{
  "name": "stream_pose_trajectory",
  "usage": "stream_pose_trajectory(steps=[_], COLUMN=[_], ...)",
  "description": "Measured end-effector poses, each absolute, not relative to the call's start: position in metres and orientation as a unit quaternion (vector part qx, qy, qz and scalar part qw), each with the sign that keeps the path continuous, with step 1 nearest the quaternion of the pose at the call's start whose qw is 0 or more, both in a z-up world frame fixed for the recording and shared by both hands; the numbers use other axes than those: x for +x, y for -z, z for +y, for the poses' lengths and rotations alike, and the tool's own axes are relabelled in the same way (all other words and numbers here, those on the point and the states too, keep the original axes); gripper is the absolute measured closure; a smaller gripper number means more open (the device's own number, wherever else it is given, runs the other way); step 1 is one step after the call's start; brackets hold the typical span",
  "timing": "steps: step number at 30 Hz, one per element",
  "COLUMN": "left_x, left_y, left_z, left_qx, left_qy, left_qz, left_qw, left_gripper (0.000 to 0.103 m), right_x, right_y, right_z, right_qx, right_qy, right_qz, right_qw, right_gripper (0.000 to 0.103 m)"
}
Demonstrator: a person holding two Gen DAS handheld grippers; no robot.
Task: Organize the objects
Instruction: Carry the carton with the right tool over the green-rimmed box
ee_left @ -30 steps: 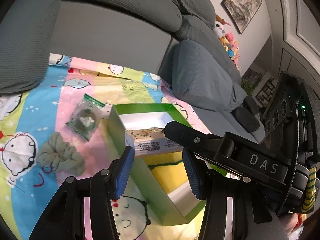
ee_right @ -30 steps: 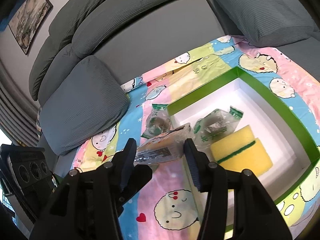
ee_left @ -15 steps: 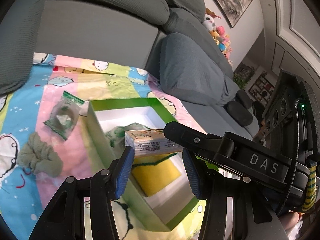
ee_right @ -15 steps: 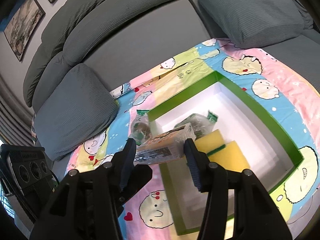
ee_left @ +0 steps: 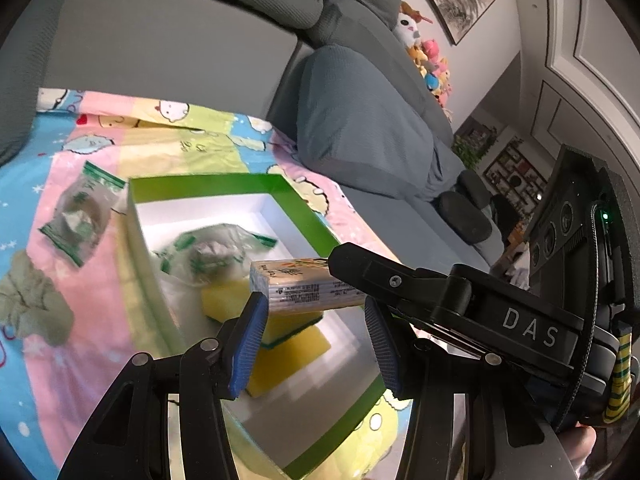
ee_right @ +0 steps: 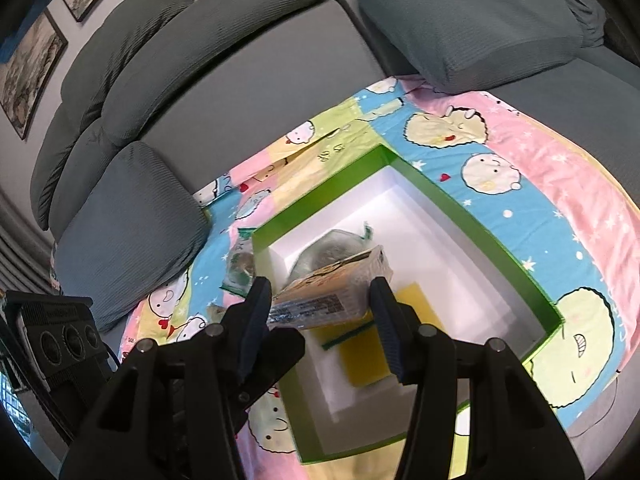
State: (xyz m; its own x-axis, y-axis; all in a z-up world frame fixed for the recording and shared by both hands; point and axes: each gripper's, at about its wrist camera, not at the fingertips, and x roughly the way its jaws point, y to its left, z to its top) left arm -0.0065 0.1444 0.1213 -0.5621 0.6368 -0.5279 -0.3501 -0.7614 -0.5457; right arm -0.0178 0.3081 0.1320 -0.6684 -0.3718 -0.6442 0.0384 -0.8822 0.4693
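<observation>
**Wrapped packet held over an open green box on a sofa**

The right tongs (ee_right: 322, 312) are closed partway on a rectangular wrapped packet (ee_right: 332, 292), one pad on each long side. The packet's long axis runs forward along the fingers and away from the hand, its far end tilted slightly upward. From the left wrist camera the same packet (ee_left: 304, 286) lies crosswise, its free end pointing towards the left tongs (ee_left: 316, 336). Those stand narrowly apart; whether their pads touch the packet cannot be told.

The packet hangs above the green box (ee_right: 472, 220), an open box with white inside walls that sits on a cartoon-print blanket (ee_right: 540, 168) spread over a grey sofa (ee_right: 240, 64). Inside the box, under the packet, lie a yellow sponge (ee_right: 368, 356) and a clear bag with green print (ee_left: 216, 252). Outside the box, to its left in the left wrist view, are a second clear bag (ee_left: 80, 216) and a grey-green scrunchie (ee_left: 32, 304).
</observation>
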Motion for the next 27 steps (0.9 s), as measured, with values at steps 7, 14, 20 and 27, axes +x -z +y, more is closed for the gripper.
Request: stream_pose_trajectory(steps=[7,14,20,27], left_x=[-0.009,-0.011,-0.009,-0.009], left_y=[-0.113,-0.104,-0.101,-0.097], left_z=[0.158,0.168,0.177,0.184], left_qx=[-0.381,-0.395,-0.403,-0.412], left_qy=[-0.852,-0.841,-0.829,-0.821], left_qz=[-0.205,-0.209,-0.216,-0.220], left_qw=[0.296,0.303,0.321,0.328], left_gripper=[0.052,0.052,0.052,0.052], right_x=[-0.018,-0.021,-0.021,-0.021], right_y=[-0.126,-0.117,-0.114,-0.112], right_z=[0.323,0.334,0.342,0.350], right_qx=[0.397,0.411,0.415,0.418], right_qy=[0.886,0.881,0.882,0.881], right_qz=[-0.219,-0.220,-0.215,-0.216], right_qw=[0.099,0.081,0.064,0.052], right_gripper=[0.051,0.050,0.050,0.049])
